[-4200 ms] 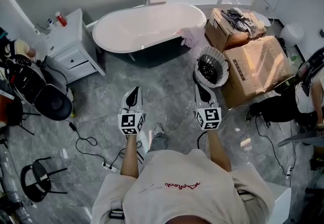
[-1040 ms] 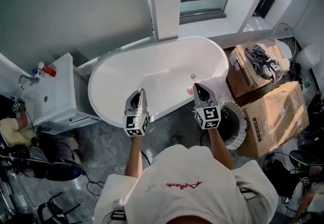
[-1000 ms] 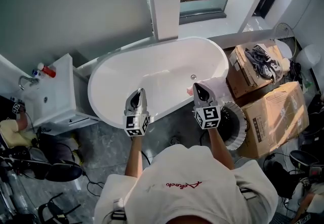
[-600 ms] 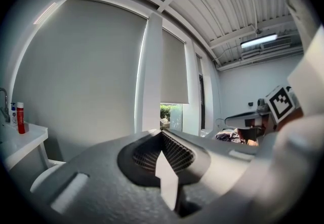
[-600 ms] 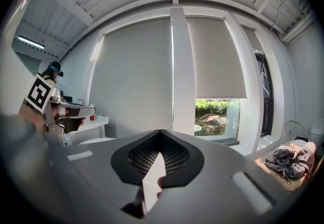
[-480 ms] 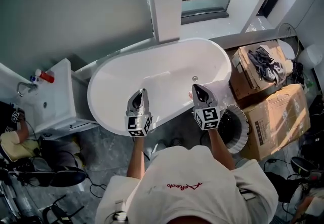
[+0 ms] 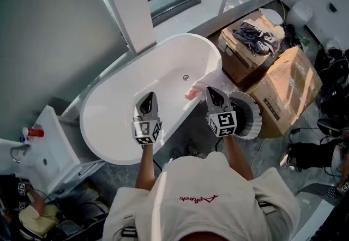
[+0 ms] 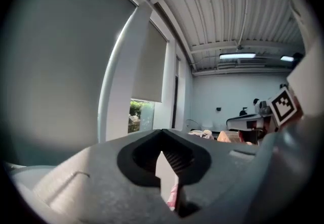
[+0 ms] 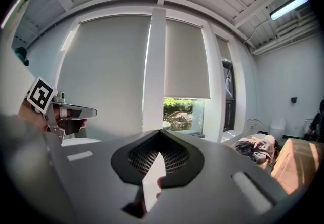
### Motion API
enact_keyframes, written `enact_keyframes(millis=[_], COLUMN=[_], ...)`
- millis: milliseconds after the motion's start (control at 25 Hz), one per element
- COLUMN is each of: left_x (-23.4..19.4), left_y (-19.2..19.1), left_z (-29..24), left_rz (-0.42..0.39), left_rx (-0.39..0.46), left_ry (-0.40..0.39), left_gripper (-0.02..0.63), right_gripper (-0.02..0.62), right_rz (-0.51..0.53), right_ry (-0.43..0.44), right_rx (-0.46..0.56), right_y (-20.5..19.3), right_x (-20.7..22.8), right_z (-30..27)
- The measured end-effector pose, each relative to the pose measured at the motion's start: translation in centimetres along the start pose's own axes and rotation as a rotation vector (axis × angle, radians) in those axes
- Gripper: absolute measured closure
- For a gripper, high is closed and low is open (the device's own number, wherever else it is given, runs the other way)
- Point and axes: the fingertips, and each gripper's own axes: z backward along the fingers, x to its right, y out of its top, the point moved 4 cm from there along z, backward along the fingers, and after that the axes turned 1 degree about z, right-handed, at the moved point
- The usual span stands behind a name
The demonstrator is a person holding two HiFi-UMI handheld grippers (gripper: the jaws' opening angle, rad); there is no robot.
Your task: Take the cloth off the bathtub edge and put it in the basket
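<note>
Forward since 1 second ago, the right gripper [image 7: 211, 97] now hovers over the pink cloth [image 7: 202, 83] on the bathtub [image 7: 131, 79] edge, near the basket [image 7: 256, 120]. The left gripper [image 7: 146, 101] is outstretched parallel. Both grippers' fingers are closed and empty.

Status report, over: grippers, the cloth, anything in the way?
Both shut, empty: left gripper, right gripper. Pink cloth on bathtub edge, just ahead of right gripper, not yet taken. Nothing seen blocking the basket alongside.
</note>
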Motion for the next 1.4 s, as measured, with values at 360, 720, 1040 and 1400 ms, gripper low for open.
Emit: enact_keyframes(millis=[360,720,1040,1400], left_x=[7.6,14.0,15.9,15.7], left_y=[-1.0,-2.8,-3.7,-4.0], left_z=[-4.6,-4.5,-4.0,-6.5], left_rz=[-0.037,-0.044,-0.054,-0.052], left_rx=[-0.039,-0.067,-0.08,-0.094], left_ry=[-0.327,-0.542,-0.608,-0.578], left_gripper=[0.601,0.601,0.601,0.601], right_gripper=[0.589,0.589,0.589,0.589], right_rz=[-0.048,-0.074,-0.091,-0.101], right_ry=[-0.312,-0.512,-0.557,-0.52], right_rx=[-0.033,-0.079,-0.088,-0.081], right_y=[-2.4,-4.7,-6.0,-6.5], right_x=[4.2,4.1,3.2,5.4], right_z=[8.7,17.0,18.9,15.9])
